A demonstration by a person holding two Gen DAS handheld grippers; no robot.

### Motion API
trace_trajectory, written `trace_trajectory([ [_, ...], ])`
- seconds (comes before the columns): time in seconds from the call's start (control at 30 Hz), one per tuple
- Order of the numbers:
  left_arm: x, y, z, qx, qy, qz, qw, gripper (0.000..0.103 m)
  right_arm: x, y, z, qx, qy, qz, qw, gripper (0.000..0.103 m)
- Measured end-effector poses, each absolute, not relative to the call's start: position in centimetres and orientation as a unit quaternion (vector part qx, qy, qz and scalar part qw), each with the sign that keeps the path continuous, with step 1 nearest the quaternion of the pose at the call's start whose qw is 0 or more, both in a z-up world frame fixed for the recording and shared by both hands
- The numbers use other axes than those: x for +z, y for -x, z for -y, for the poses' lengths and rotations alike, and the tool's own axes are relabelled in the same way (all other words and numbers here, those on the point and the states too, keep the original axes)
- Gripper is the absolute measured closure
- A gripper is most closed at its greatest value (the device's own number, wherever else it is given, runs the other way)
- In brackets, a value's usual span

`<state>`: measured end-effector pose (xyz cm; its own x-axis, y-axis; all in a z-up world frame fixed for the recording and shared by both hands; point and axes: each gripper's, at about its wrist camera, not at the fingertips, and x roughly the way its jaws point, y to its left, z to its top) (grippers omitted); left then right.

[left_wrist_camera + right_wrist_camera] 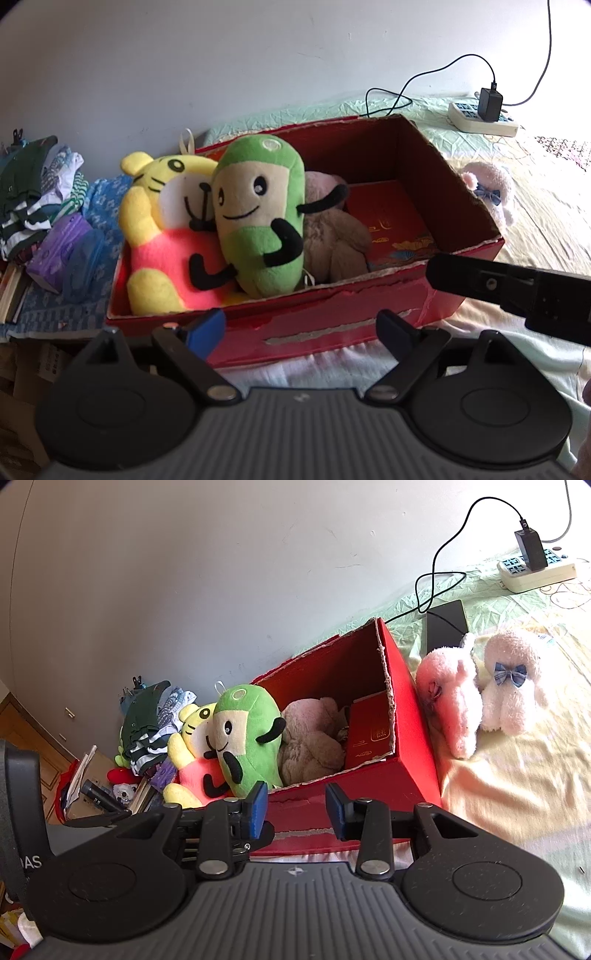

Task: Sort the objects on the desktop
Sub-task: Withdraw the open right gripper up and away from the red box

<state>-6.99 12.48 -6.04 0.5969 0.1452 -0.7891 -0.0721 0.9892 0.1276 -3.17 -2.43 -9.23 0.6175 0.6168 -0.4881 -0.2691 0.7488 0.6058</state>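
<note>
Bed's nearly sorted: three plushies sit in the red box (399, 738), so with your right gripper (297, 808) and left gripper (301, 332) both spread and empty, you're probably after the pink-and-white plush (480, 690) lying just right of it.

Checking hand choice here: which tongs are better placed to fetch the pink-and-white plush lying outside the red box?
Right. The pink-and-white plush lies right of the red box, nearer the open right tongs.

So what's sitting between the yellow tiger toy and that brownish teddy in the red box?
A green plush toy stands between the yellow tiger and the brown teddy, touching both, inside the red box. Both wrist views show it.
</note>
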Motion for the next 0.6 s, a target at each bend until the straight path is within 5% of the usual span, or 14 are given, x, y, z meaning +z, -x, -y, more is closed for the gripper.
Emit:
trace_trajectory([
  [0.6, -6.8, 6.2, -11.9, 0.1, -0.022, -0.473, 0.875, 0.014, -9.4, 2.0, 3.4, 0.277, -0.239, -0.369, 0.855, 0.064],
])
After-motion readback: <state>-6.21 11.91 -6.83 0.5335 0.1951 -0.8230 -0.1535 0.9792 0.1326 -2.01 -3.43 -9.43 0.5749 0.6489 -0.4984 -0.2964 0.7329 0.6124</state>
